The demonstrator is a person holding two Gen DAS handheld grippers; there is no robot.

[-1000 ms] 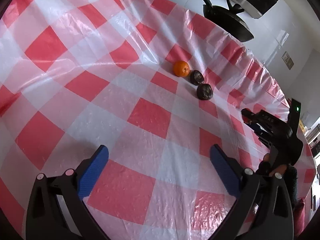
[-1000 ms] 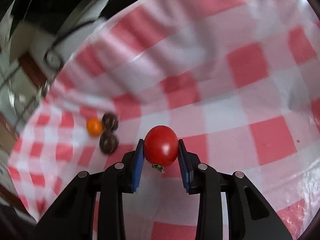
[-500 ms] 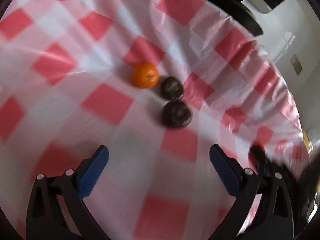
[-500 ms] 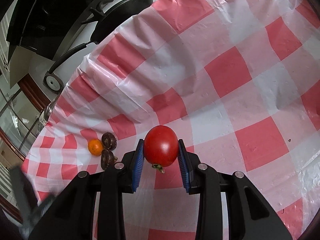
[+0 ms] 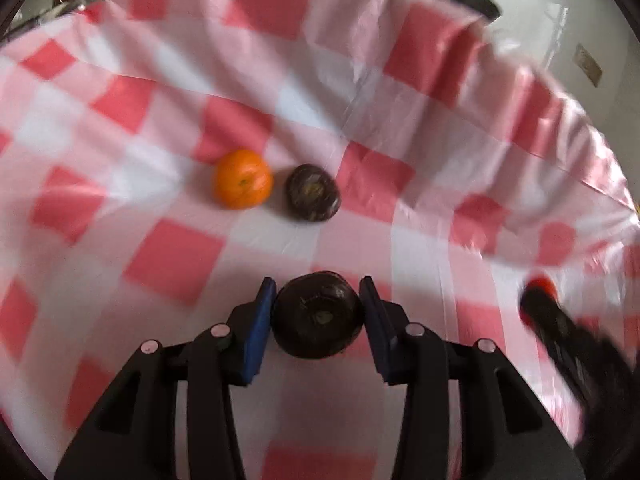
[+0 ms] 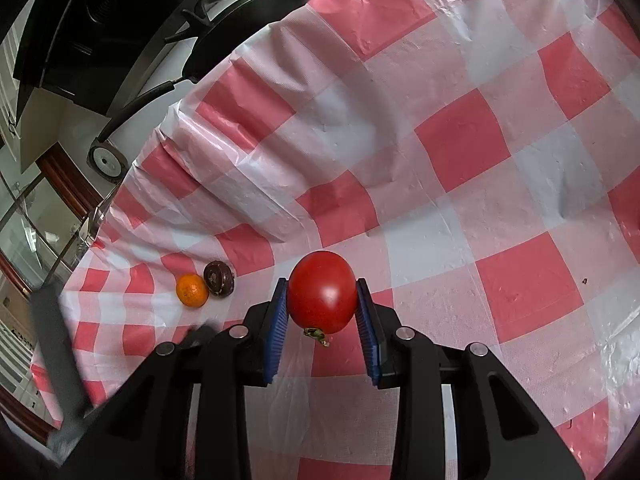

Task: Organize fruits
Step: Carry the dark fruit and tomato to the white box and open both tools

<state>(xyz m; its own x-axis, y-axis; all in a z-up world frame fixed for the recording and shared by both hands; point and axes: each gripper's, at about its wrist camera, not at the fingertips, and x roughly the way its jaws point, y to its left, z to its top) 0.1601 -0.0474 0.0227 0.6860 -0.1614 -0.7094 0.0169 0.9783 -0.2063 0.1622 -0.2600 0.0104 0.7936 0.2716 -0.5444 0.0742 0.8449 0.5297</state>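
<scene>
My left gripper (image 5: 318,312) is shut on a dark purple fruit (image 5: 318,316), its blue pads pressed on both sides. Beyond it on the cloth lie an orange (image 5: 242,184) and a second dark fruit (image 5: 313,192), side by side. My right gripper (image 6: 322,304) is shut on a red tomato (image 6: 322,291), stem end down. In the right wrist view the orange (image 6: 192,290) and the dark fruit (image 6: 219,278) lie to the far left. The right gripper with the tomato also shows blurred at the right edge of the left wrist view (image 5: 540,288).
A red-and-white checked plastic cloth (image 6: 460,140) covers the table and is wrinkled near its far edge. A black pan (image 6: 256,8) stands beyond that edge. The blurred left gripper body (image 6: 56,364) is at the left of the right wrist view.
My left gripper moved forward to the fruits and closed on the nearer dark fruit; it was open before. The right gripper still holds the tomato and has shifted a little.
</scene>
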